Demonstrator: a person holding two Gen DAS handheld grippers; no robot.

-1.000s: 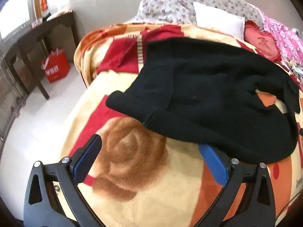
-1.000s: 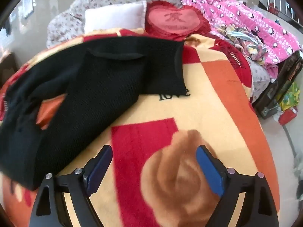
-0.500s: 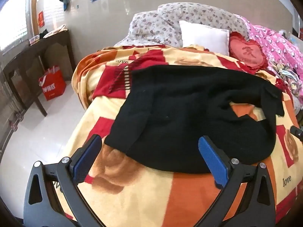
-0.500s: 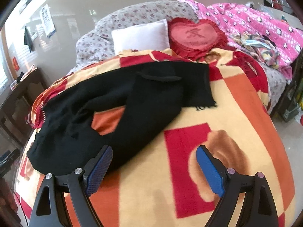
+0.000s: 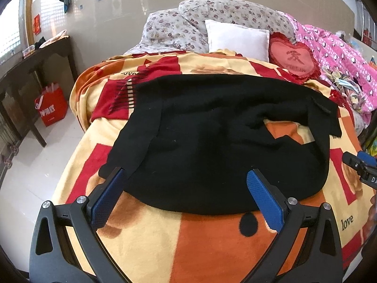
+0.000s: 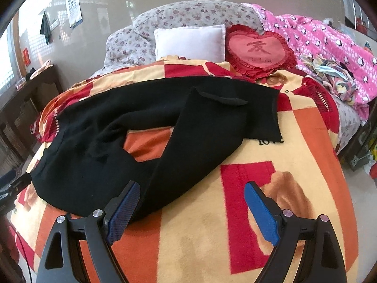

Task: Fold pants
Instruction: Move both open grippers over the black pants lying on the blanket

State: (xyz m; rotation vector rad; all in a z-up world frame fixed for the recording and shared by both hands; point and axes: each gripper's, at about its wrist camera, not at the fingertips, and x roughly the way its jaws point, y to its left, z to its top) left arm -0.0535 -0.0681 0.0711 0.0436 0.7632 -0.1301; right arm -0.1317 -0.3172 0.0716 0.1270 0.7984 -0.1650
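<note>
Both my left gripper (image 5: 186, 199) and right gripper (image 6: 192, 210) are wide open and empty above the bed (image 5: 212, 247), where the black pants (image 5: 212, 136) sprawl, soft, floppy knit, so I'd pinch the near hem edge.

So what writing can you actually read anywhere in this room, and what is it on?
"love": on the blanket, near its front edge; it shows again beside the black pants, partly covered.
"爱": a large character on the heart cushion; the small line beneath is blurred.
Red bag: white logo and characters, too blurred.
Wall poster: too small.
Red wall sign: unreadable.
</note>
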